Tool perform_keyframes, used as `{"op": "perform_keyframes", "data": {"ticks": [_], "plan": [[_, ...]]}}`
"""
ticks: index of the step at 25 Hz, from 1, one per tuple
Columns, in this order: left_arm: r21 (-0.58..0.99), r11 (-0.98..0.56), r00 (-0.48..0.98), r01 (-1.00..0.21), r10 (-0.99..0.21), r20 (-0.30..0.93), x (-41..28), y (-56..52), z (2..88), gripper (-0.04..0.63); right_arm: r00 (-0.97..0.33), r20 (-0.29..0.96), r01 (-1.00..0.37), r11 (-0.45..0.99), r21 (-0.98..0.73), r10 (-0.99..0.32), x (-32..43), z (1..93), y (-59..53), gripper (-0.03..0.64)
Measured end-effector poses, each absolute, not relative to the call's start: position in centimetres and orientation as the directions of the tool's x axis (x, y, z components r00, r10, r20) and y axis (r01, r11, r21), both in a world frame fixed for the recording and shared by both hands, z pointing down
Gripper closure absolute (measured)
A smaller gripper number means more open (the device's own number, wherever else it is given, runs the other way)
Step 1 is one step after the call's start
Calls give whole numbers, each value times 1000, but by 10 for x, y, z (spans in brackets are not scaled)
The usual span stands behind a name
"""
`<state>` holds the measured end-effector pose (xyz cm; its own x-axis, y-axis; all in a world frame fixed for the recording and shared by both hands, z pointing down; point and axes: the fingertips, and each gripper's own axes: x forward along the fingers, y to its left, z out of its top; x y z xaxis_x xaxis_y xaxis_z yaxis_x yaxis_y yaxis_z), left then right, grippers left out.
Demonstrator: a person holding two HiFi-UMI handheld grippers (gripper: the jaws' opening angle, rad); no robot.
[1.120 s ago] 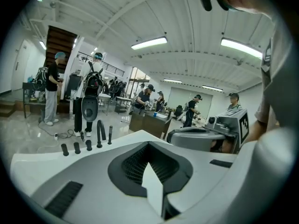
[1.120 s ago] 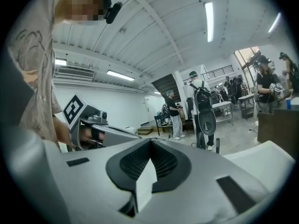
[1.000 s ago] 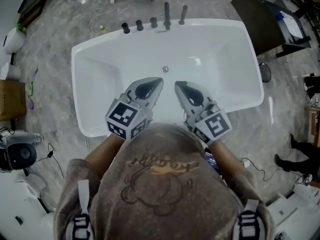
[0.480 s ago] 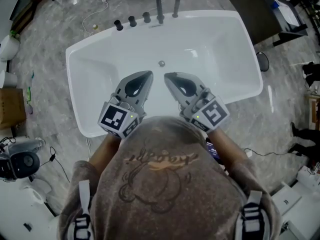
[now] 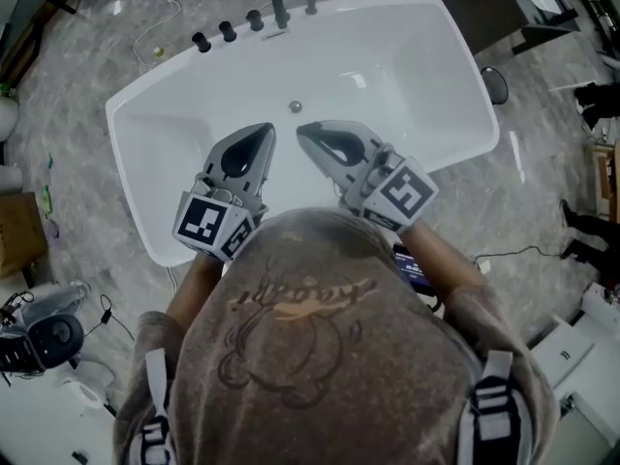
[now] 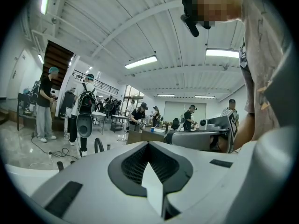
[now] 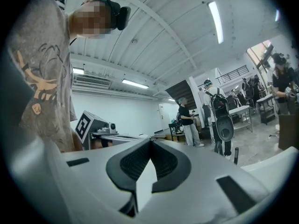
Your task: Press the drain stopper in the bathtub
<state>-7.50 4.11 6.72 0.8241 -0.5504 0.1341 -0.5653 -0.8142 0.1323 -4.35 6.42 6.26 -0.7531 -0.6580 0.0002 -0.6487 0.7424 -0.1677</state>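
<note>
The white bathtub (image 5: 387, 76) lies below me in the head view. Its small round silver drain stopper (image 5: 295, 107) sits on the tub floor toward the far side. My left gripper (image 5: 267, 128) hangs over the tub just left of and nearer than the stopper, shut and holding nothing. My right gripper (image 5: 301, 130) is beside it, tip just below the stopper, also shut and holding nothing. Neither touches the stopper. In the left gripper view the left gripper (image 6: 149, 144) has its jaws meeting at the tips; the right gripper (image 7: 150, 142) looks the same in the right gripper view. Both views look out across the room.
A dark spout (image 5: 276, 3) and several knobs (image 5: 227, 31) stand on the tub's far rim. Cables (image 5: 155, 27) lie on the marble floor beyond. A cardboard box (image 5: 19, 235) is at left, and a person's legs (image 5: 581, 226) at right. Several people stand in the room.
Both grippers have drawn closer to the drain stopper while staying shut. The head view has swung, so the tub now sits higher and more tilted in it.
</note>
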Motion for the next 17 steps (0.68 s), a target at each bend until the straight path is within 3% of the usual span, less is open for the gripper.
{"op": "perform_keyframes", "data": {"ticks": [17], "plan": [[126, -831, 837, -542, -521, 166, -68, 45, 75, 595, -768, 2, -634, 760, -141, -640, -44, 56, 62, 618]]}}
